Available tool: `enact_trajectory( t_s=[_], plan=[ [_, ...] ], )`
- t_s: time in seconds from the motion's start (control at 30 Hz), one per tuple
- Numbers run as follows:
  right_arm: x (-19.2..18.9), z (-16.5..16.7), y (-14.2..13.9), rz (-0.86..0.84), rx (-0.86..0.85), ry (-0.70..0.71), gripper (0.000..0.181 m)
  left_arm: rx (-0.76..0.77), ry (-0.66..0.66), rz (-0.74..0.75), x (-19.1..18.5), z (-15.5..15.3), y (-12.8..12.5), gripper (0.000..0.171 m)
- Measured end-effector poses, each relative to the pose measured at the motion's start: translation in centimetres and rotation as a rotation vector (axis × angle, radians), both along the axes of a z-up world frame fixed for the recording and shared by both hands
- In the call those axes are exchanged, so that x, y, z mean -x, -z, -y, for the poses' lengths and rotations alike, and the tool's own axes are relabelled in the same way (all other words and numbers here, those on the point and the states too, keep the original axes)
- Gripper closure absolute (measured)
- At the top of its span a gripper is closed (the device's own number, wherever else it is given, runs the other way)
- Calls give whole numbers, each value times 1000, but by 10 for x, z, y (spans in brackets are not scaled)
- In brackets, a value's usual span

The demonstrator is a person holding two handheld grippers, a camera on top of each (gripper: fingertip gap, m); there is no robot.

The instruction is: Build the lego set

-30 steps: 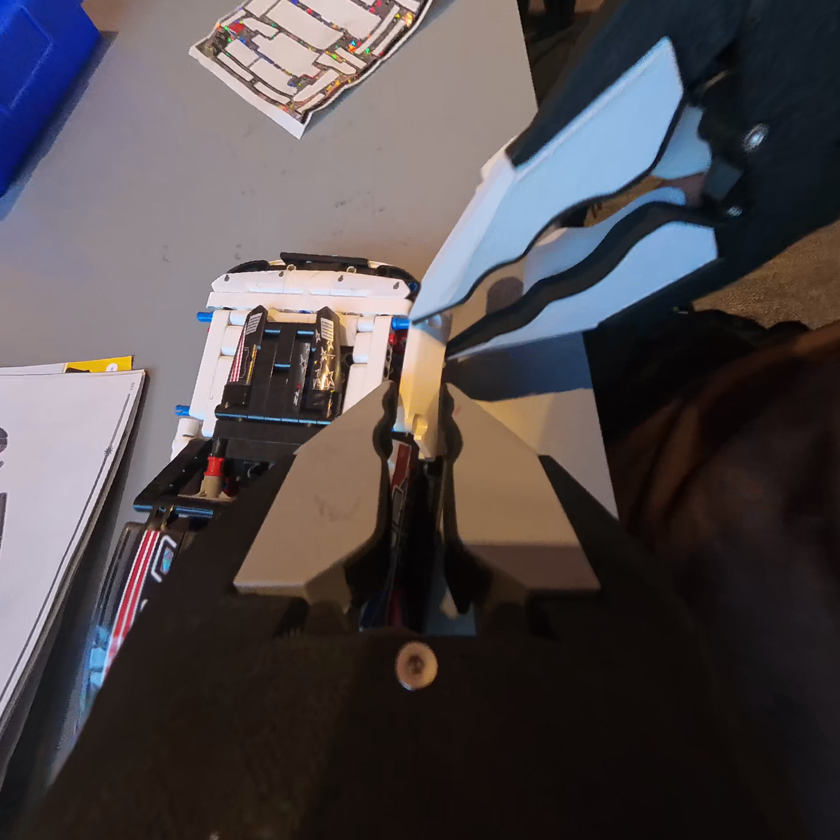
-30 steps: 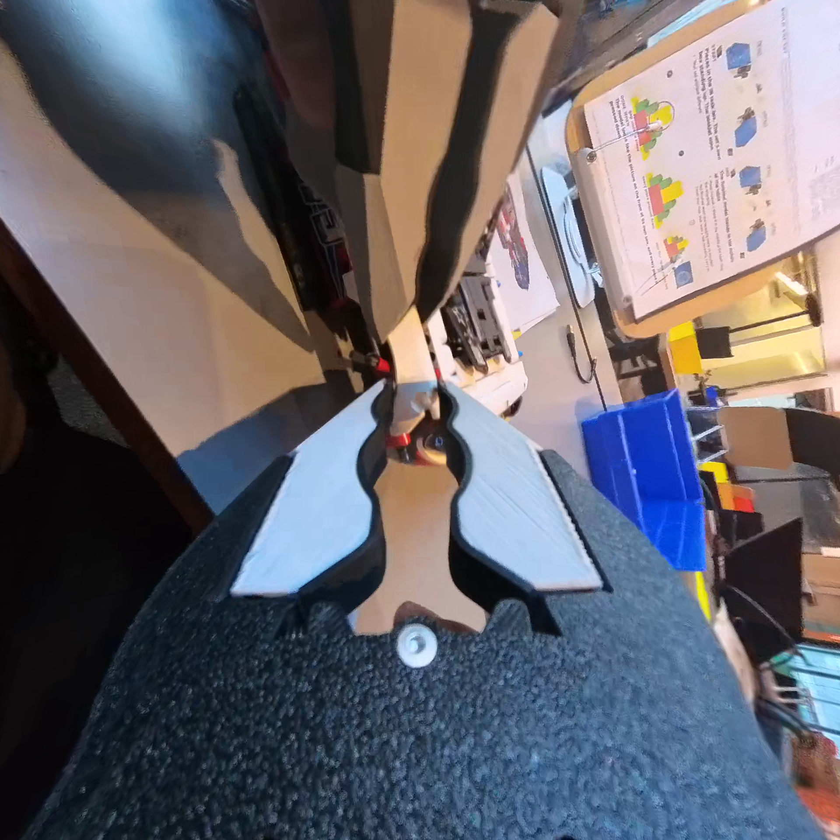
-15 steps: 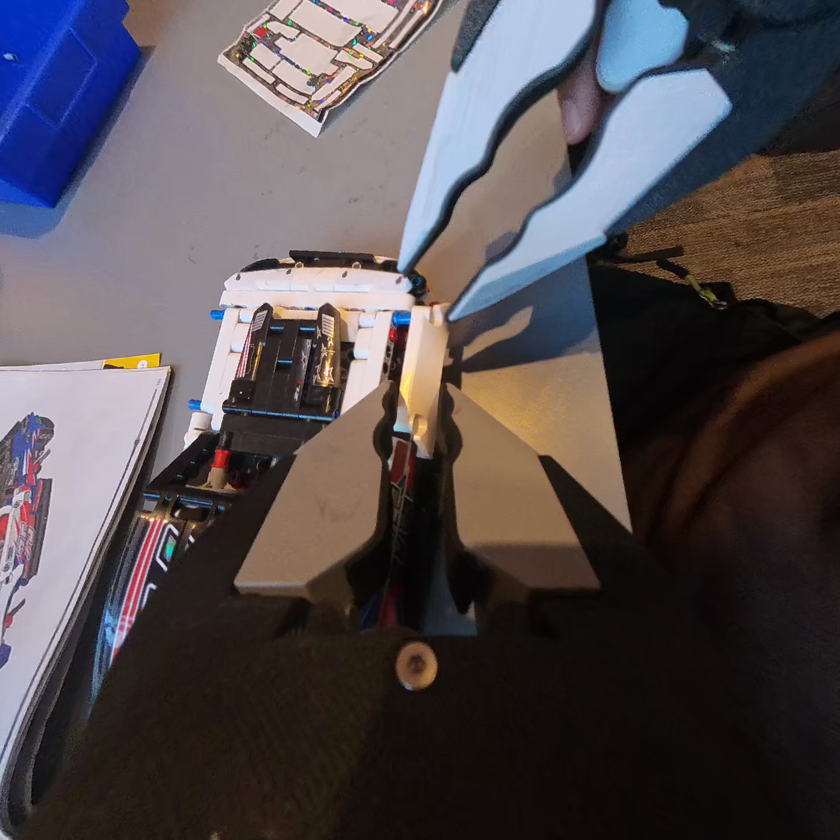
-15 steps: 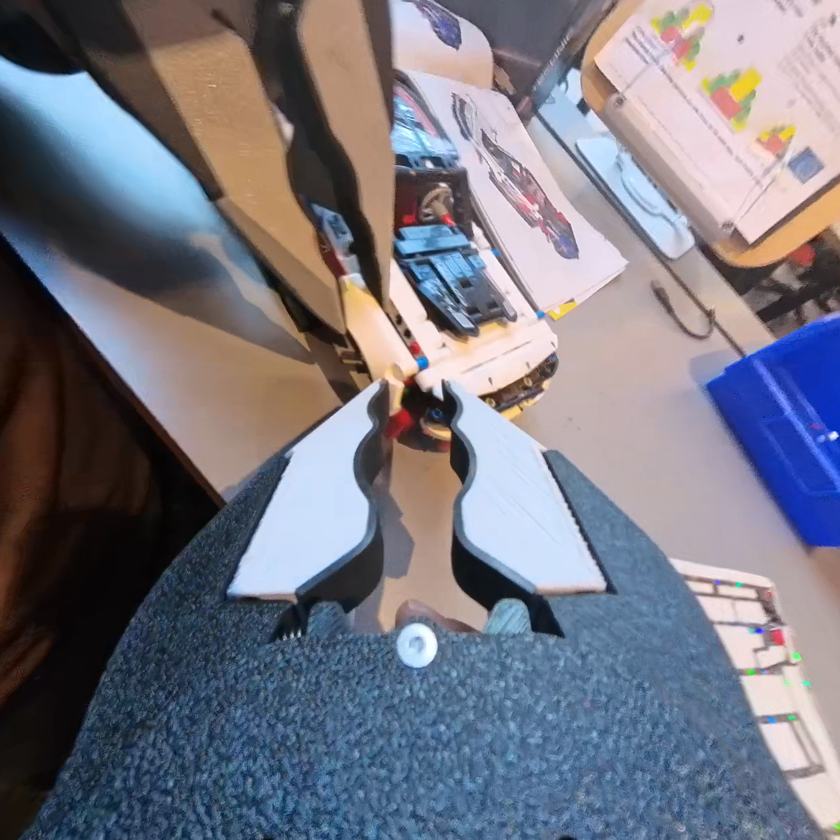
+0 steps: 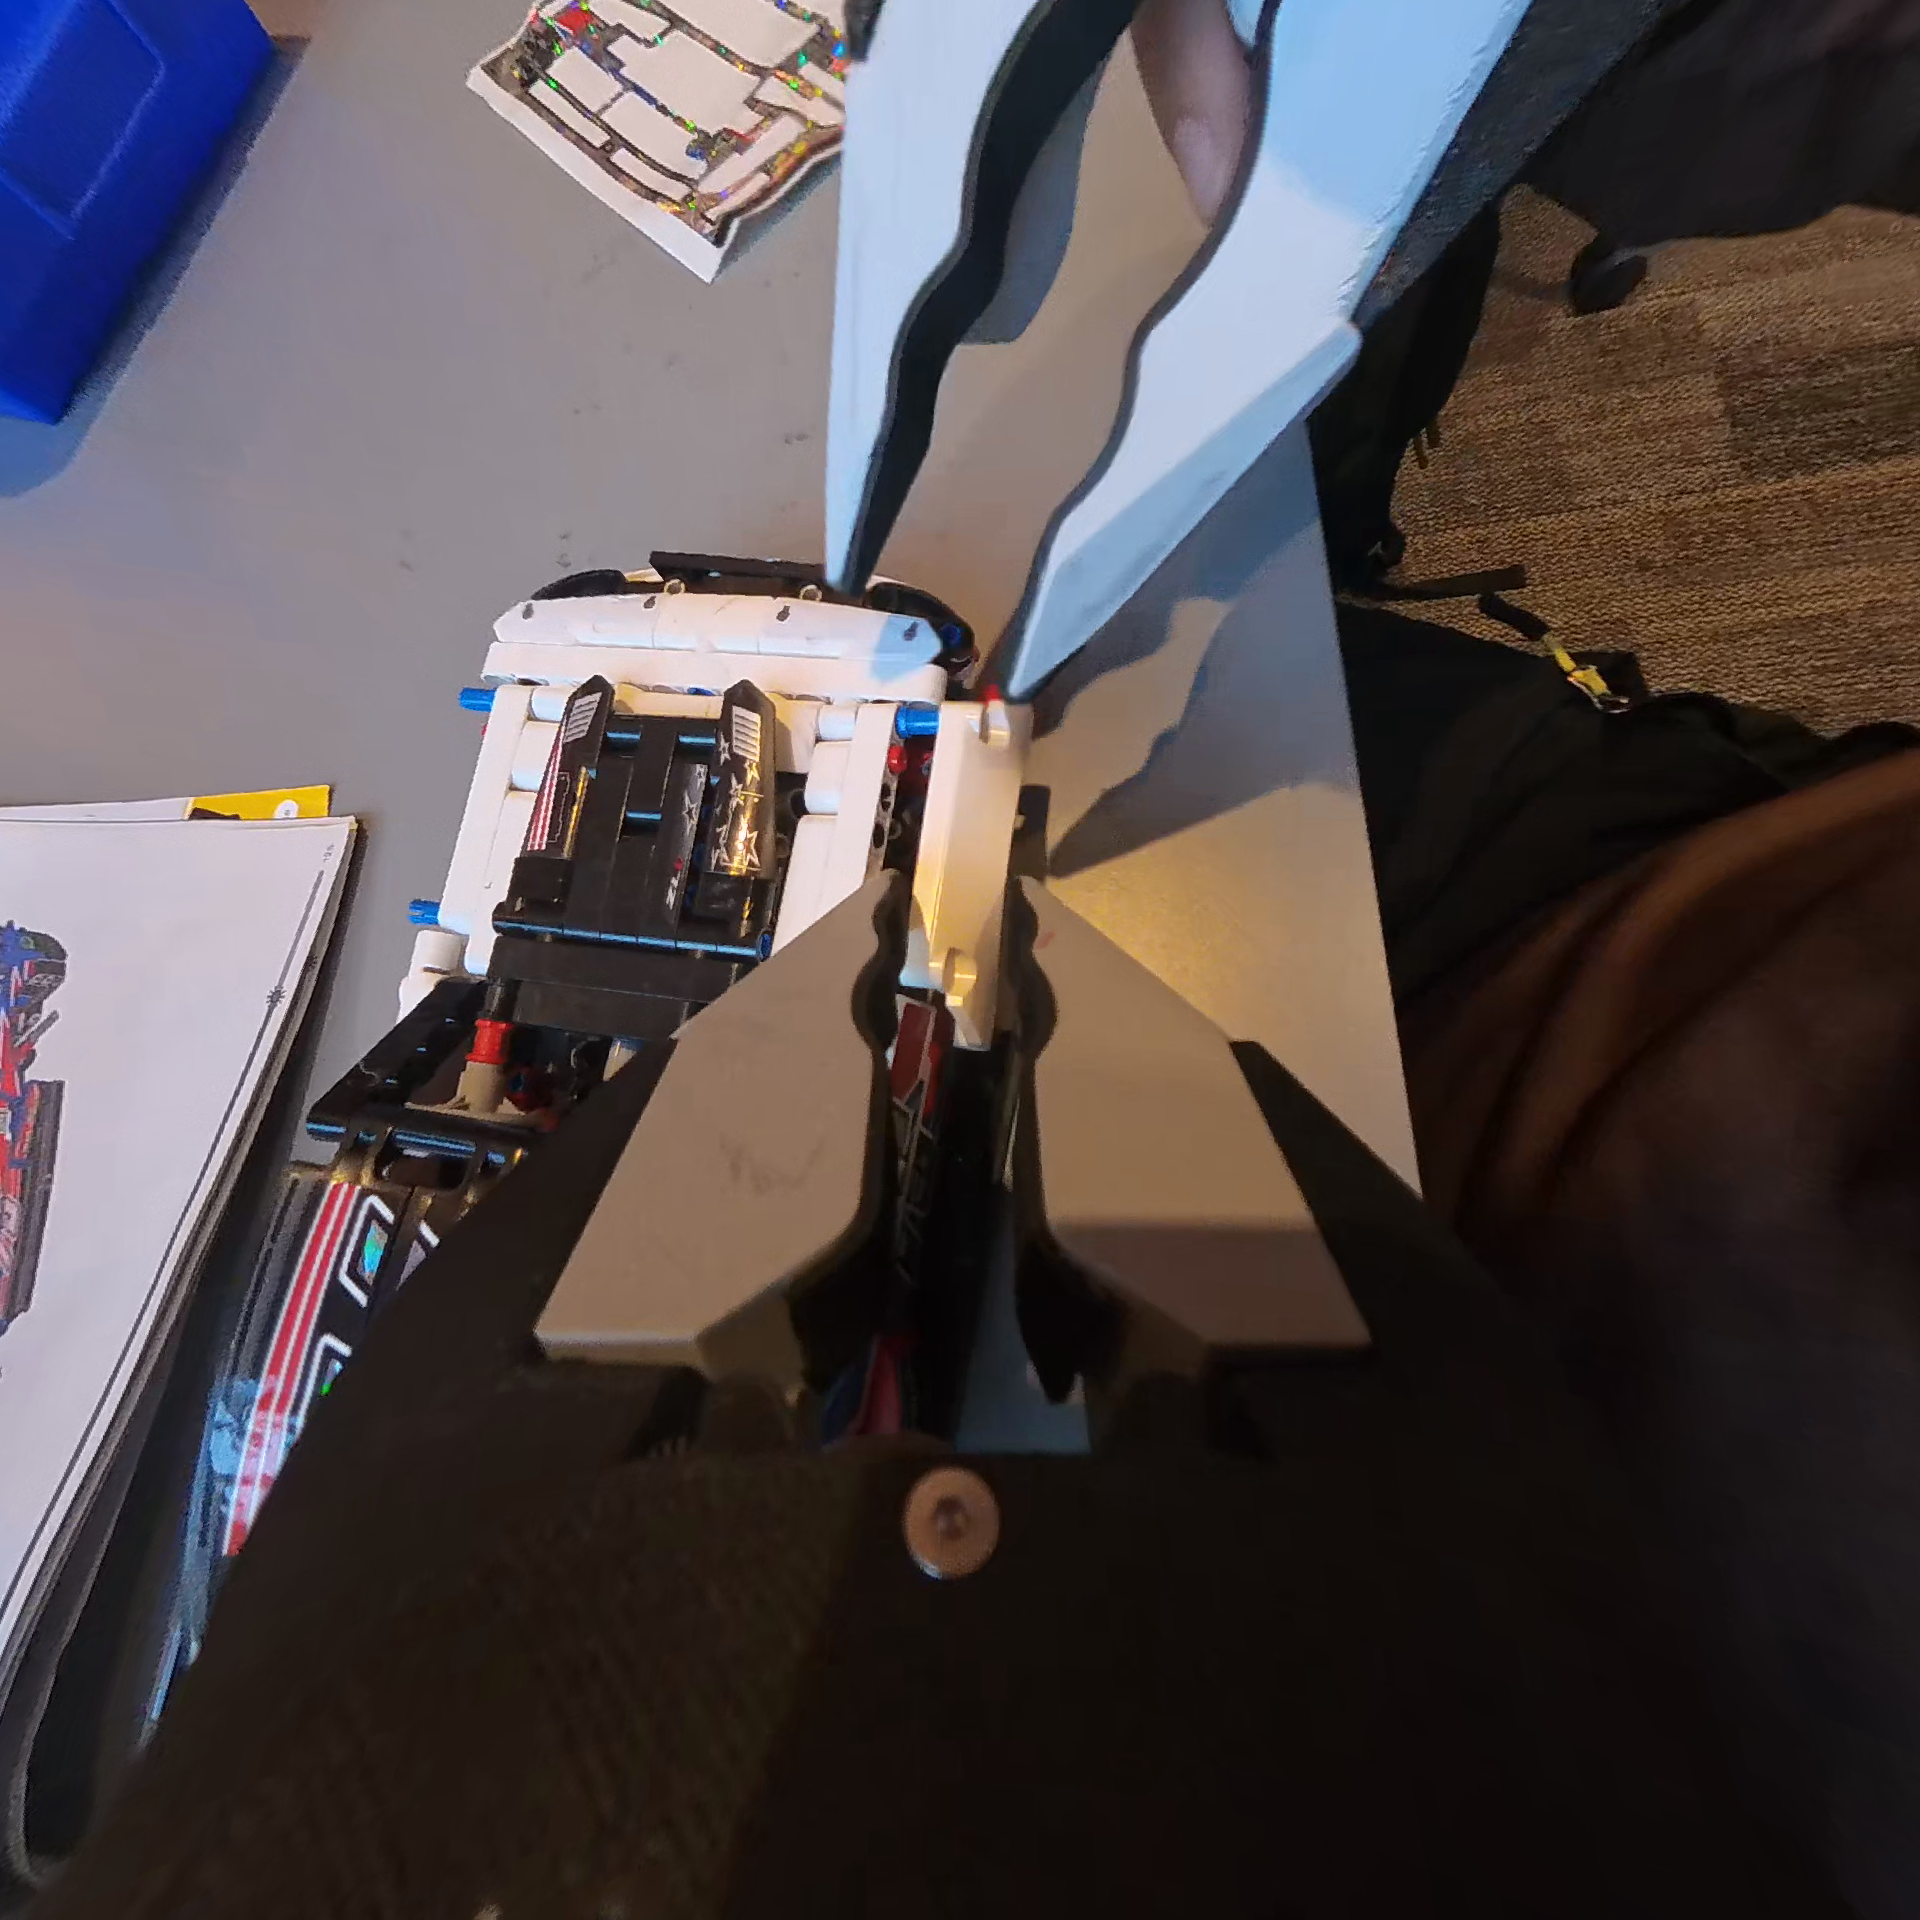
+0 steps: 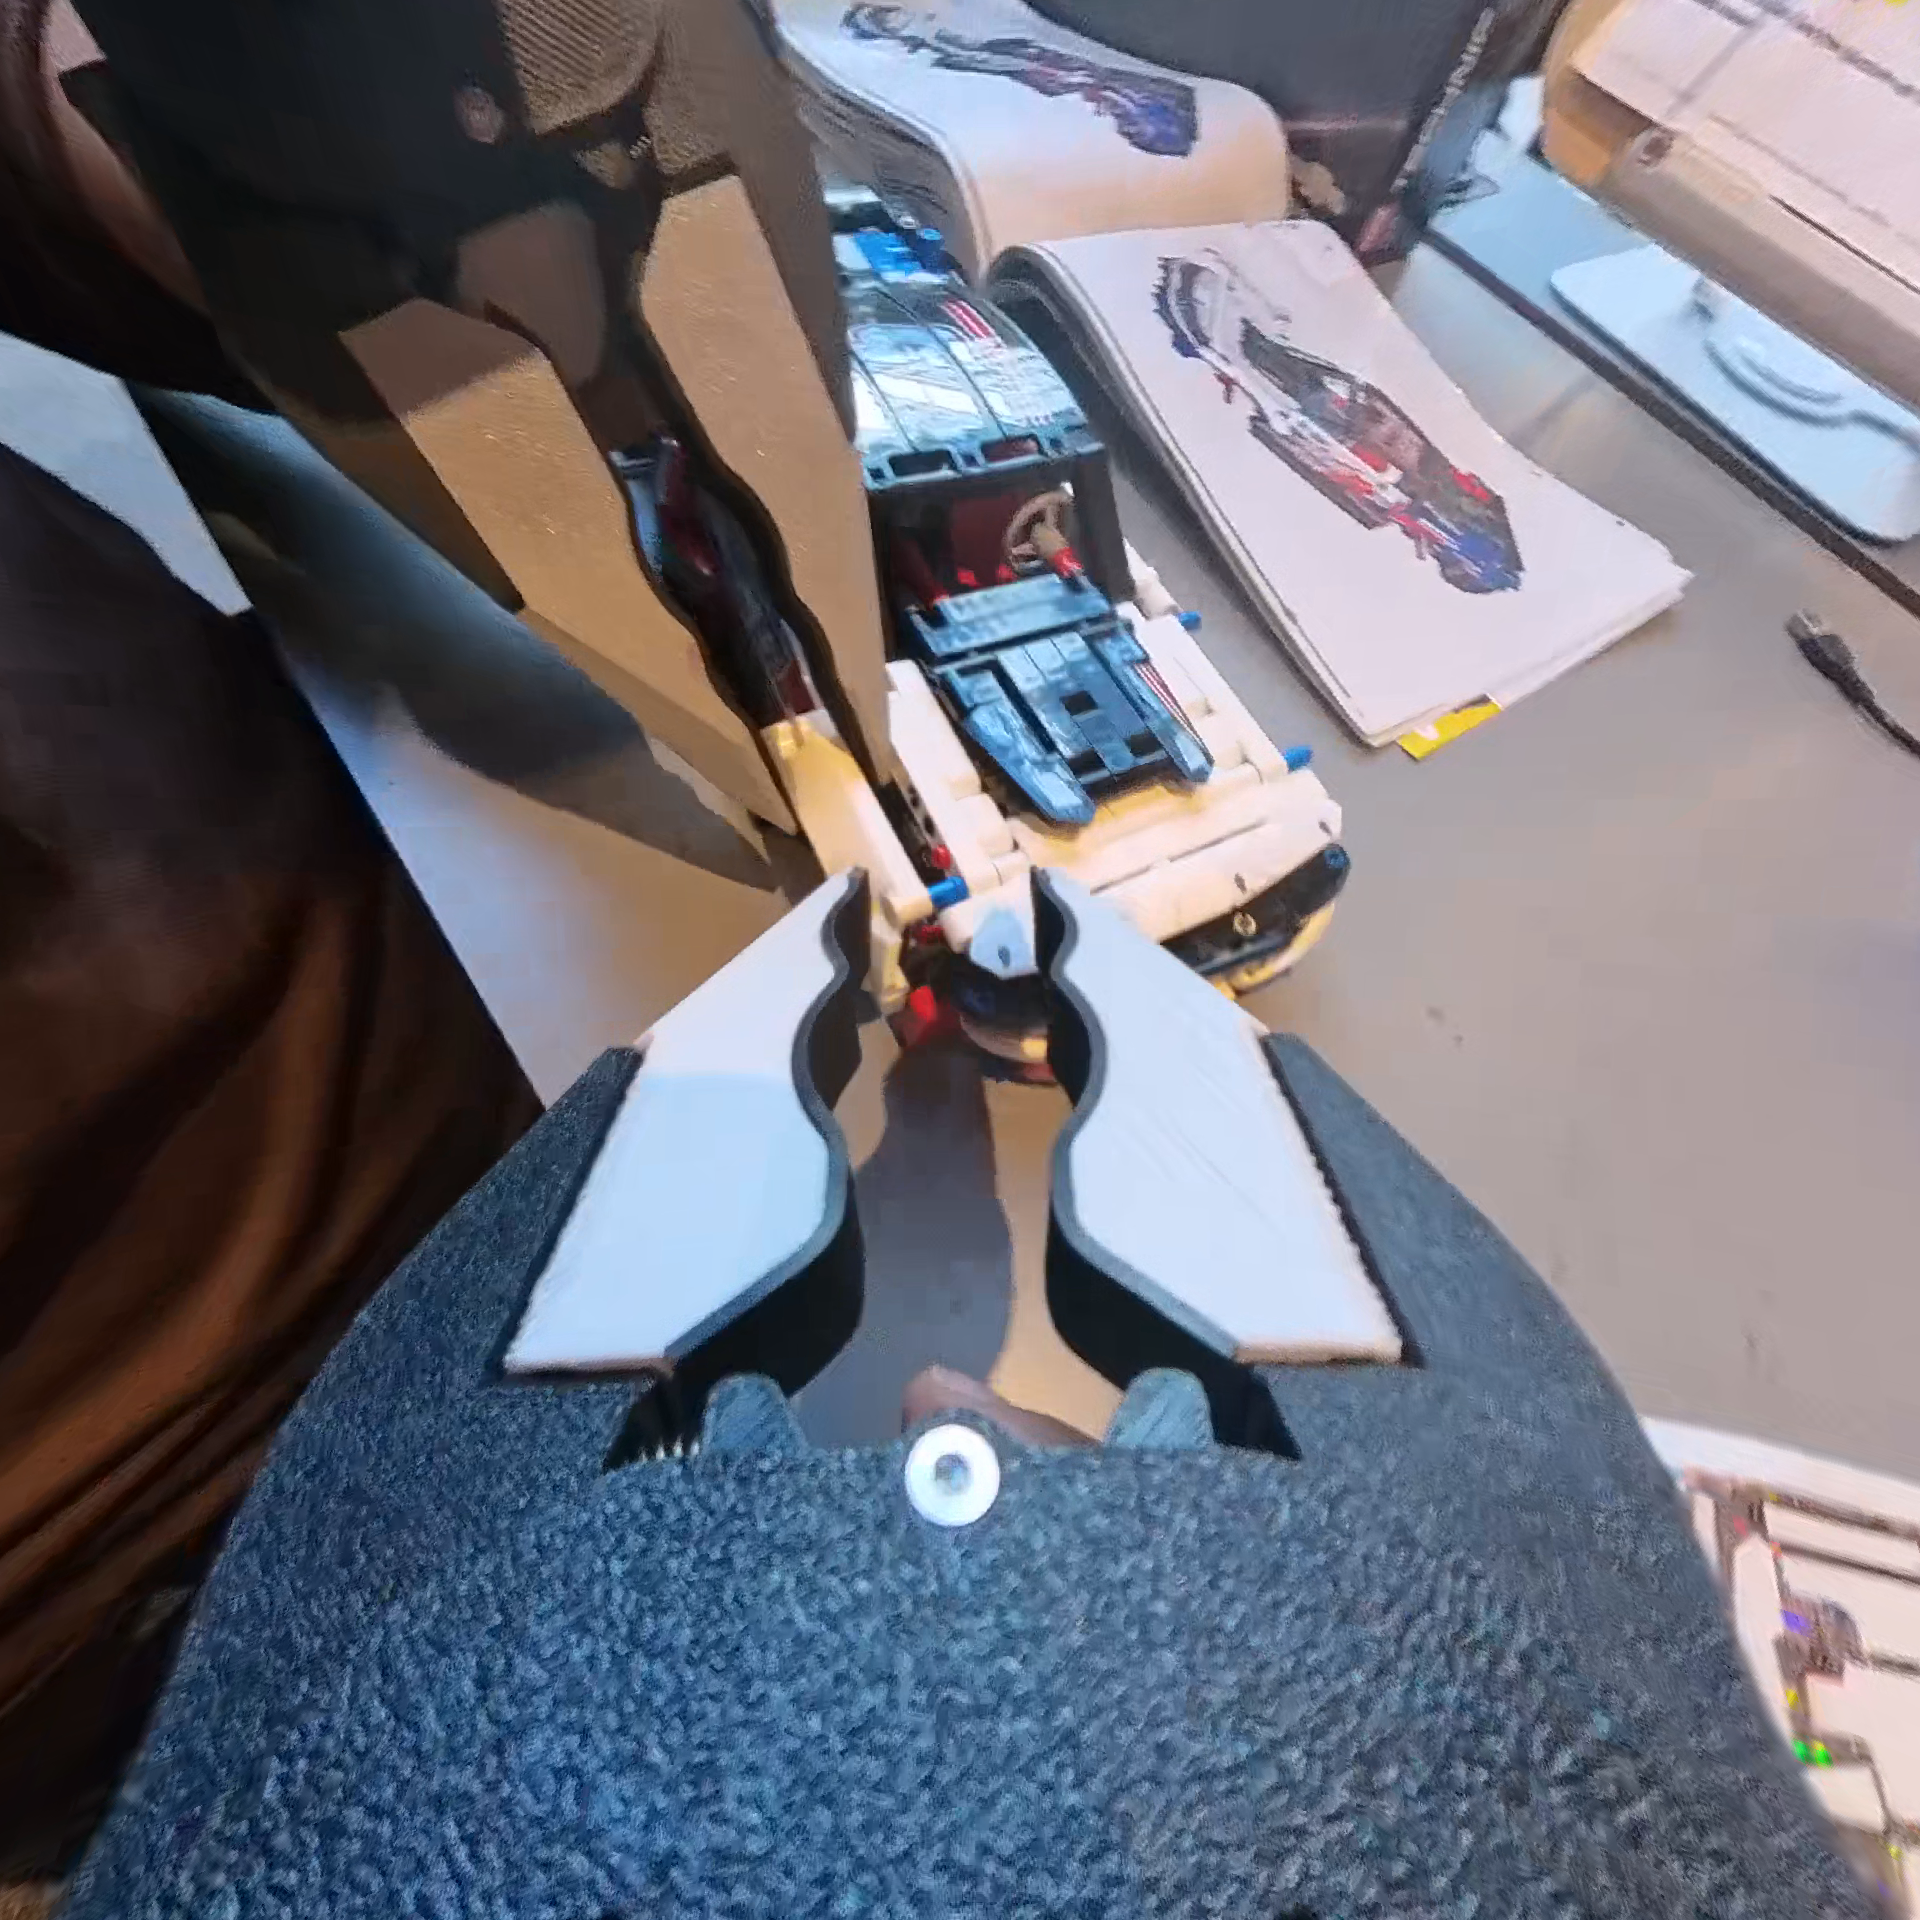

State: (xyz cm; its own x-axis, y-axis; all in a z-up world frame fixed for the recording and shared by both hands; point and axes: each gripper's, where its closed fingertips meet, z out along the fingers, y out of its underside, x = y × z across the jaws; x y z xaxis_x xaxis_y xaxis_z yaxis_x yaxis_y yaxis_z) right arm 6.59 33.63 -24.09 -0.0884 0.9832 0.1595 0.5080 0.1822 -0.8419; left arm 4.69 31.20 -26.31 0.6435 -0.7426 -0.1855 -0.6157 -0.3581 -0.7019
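Note:
A white, black and red lego car [image 5: 665, 810] lies on the grey table [image 5: 416, 416], near its right edge. My left gripper [image 5: 951, 920] is shut on the white side panel [image 5: 966, 821] on the car's right flank. My right gripper [image 6: 945, 894] is open, and its white fingers [image 5: 1174, 416] come down from above. Its jaws straddle the car's rear right corner [image 6: 987, 935], with one tip on the rear bumper and the other just off the panel's end. In the right wrist view the car [image 6: 1060, 727] points away, and the left gripper's fingers [image 6: 748, 436] hold its left side.
An open instruction booklet [image 5: 135, 1091] lies left of the car, and it also shows in the right wrist view [image 6: 1351, 468]. A sticker sheet [image 5: 665, 114] and a blue bin [image 5: 94, 177] are farther back. The table edge [image 5: 1351, 831] runs close to the car's right, with a person's dark clothing beyond.
My right gripper has opened wider and swung from the car's side round to its rear corner. The left gripper has kept its hold on the white side panel.

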Motion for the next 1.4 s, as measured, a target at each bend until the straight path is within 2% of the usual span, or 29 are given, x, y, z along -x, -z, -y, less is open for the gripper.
enact_trajectory(
  t_s=[0.2,0.3,0.37,0.4,0.53,0.63,0.77,1.0,1.17,1.23,1.3,1.4],
  plan=[
    [13,1,15,145,12,-106,145,35,-11,41,-1,0,2,156],
    [13,1,10,124,107,-127,142,14,-11,30,0,0,1,156],
    [13,1,12,137,206,-139,129,5,-12,16,1,1,2,156],
    [14,2,11,138,266,-150,129,1,-10,17,1,1,2,156],
    [20,-4,7,148,422,-156,137,-16,-10,19,2,3,-1,157],
    [24,-6,3,143,516,-175,137,-20,-18,35,5,2,-1,156],
    [34,-4,-18,58,591,-213,141,-27,-10,54,5,3,0,156],
    [61,8,-40,26,552,-294,142,-37,-9,70,6,2,0,157],
    [75,18,-41,75,528,-359,143,-49,-23,61,8,0,-1,156],
    [70,10,-39,95,500,-337,131,-54,-27,49,9,-1,-2,157],
    [54,7,-35,122,457,-342,134,-61,-27,42,9,-2,-2,156],
    [25,7,-13,232,338,-360,133,-64,-27,25,9,-3,-2,156]
  ],
)
